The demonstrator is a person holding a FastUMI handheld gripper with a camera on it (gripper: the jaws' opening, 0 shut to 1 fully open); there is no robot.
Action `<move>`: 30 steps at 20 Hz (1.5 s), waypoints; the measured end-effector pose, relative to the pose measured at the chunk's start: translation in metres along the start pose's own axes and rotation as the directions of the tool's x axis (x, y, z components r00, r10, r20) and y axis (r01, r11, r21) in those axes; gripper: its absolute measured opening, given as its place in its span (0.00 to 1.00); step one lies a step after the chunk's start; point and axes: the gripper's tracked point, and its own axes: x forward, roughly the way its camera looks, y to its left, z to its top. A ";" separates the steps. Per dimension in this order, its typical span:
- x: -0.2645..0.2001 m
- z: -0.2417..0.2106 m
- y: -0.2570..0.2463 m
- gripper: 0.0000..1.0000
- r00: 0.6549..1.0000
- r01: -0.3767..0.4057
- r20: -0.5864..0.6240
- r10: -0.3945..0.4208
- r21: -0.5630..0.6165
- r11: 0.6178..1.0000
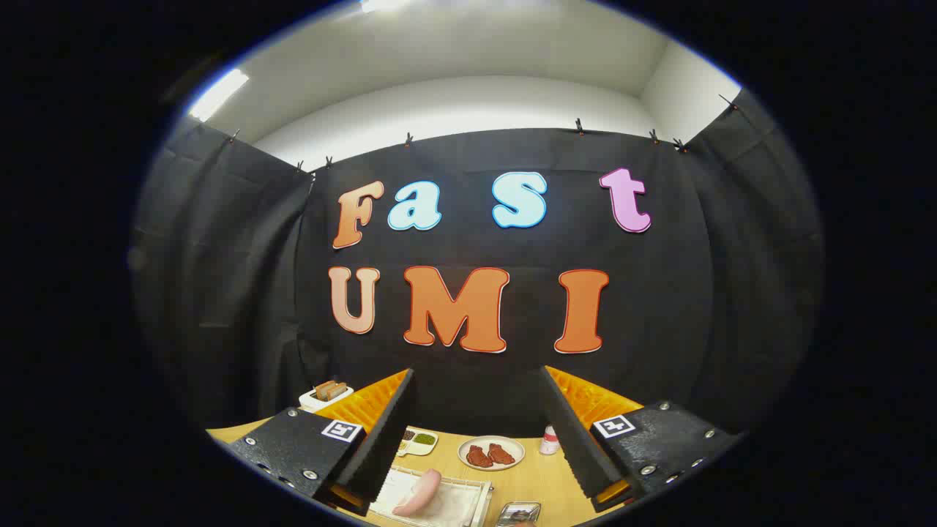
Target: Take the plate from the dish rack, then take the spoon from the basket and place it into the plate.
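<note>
Zero grip so far — my tongs [479, 439] are wide open, nothing between them. The plate [491, 452] beyond looks stiff, slick, breakable — I'd pinch its rim.

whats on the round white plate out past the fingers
Two reddish-brown pieces lie side by side on the plate, probably meat. What sits under them is covered. The gripper is open and empty, raised over the table.

Left finger [381, 432] partly hides what may be a toaster [326, 395].
</note>
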 end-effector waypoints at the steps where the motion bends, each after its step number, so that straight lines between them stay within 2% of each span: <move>1: -0.001 0.000 -0.001 0.99 1.000 0.001 0.002 -0.001 -0.005 1.000; 16: 0.005 -0.018 0.010 0.99 0.998 -0.050 -0.042 0.054 0.103 0.993; 30: -0.001 -0.082 0.025 0.99 0.976 -0.091 -0.181 0.116 0.143 0.985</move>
